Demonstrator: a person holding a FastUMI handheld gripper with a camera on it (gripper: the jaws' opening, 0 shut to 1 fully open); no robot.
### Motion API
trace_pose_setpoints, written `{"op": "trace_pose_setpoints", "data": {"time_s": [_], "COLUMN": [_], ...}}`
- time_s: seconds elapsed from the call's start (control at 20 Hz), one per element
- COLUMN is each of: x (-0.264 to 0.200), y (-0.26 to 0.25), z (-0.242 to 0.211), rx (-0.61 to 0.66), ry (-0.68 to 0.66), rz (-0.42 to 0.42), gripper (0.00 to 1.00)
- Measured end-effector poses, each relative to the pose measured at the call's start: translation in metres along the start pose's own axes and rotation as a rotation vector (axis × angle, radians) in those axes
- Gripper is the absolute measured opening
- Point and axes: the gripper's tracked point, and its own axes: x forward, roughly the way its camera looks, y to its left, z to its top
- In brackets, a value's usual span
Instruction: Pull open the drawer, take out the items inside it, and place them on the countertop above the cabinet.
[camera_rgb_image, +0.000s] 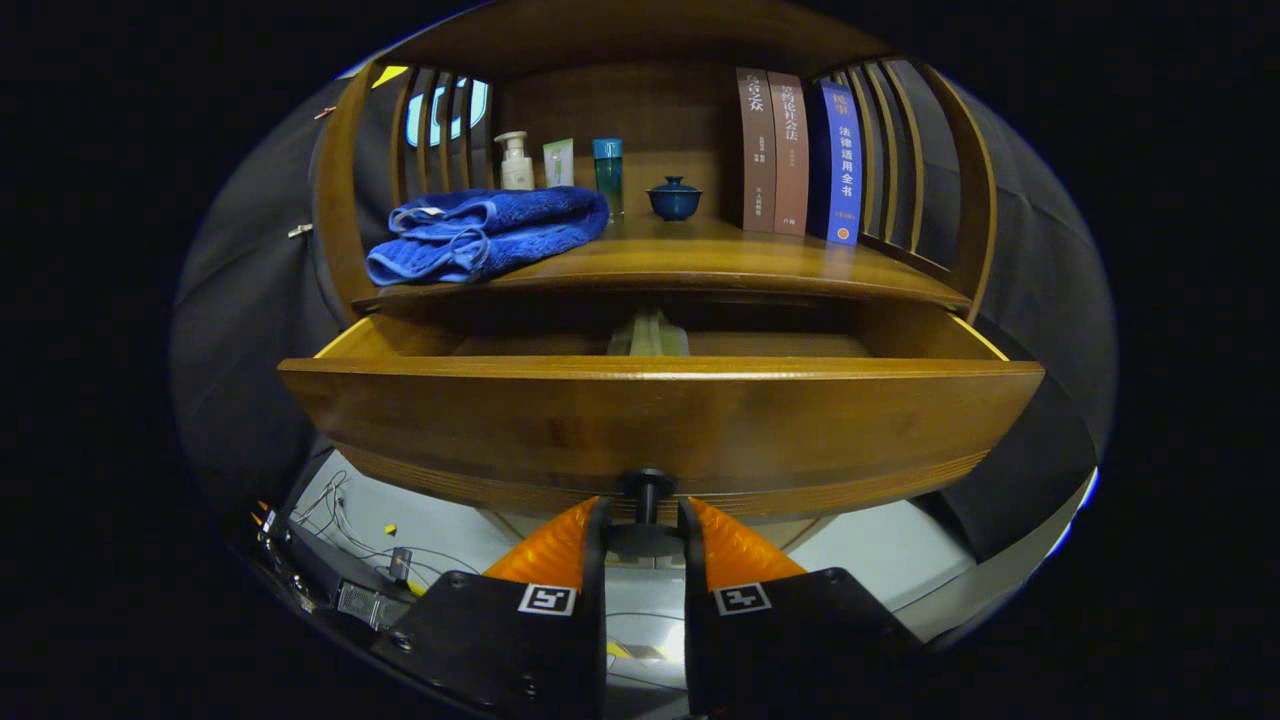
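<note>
The wooden drawer (660, 420) stands pulled out from the cabinet, its front panel close ahead of me. A dark round knob (646, 500) sticks out from the bottom middle of that panel. My gripper (645, 512) is shut on the knob, one finger pressing each side of it. Inside the drawer, just over the front panel's top edge, a pale greenish item (648, 336) lies near the middle; most of it is hidden. The countertop (700, 262) lies right above the drawer.
On the countertop lie a folded blue towel (490, 234), a pump bottle (516, 162), a small tube (558, 162), a teal bottle (608, 176), a blue lidded cup (674, 198) and three upright books (798, 152). Cables and electronics (340, 580) lie on the floor below.
</note>
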Motion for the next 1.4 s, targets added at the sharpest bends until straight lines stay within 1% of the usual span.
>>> {"op": "trace_pose_setpoints", "data": {"time_s": [0.35,0.55,0.75,1.4], "x": [-0.048,-0.065,-0.080,-0.087], "y": [0.000,0.004,0.006,0.003], "z": [-0.035,-0.059,-0.071,-0.081], "rx": [0.027,0.038,0.036,0.038], "ry": [0.058,0.111,0.124,0.141], "rz": [-0.001,0.014,0.018,0.023], "gripper": [0.35,0.35,0.35,0.35]}}
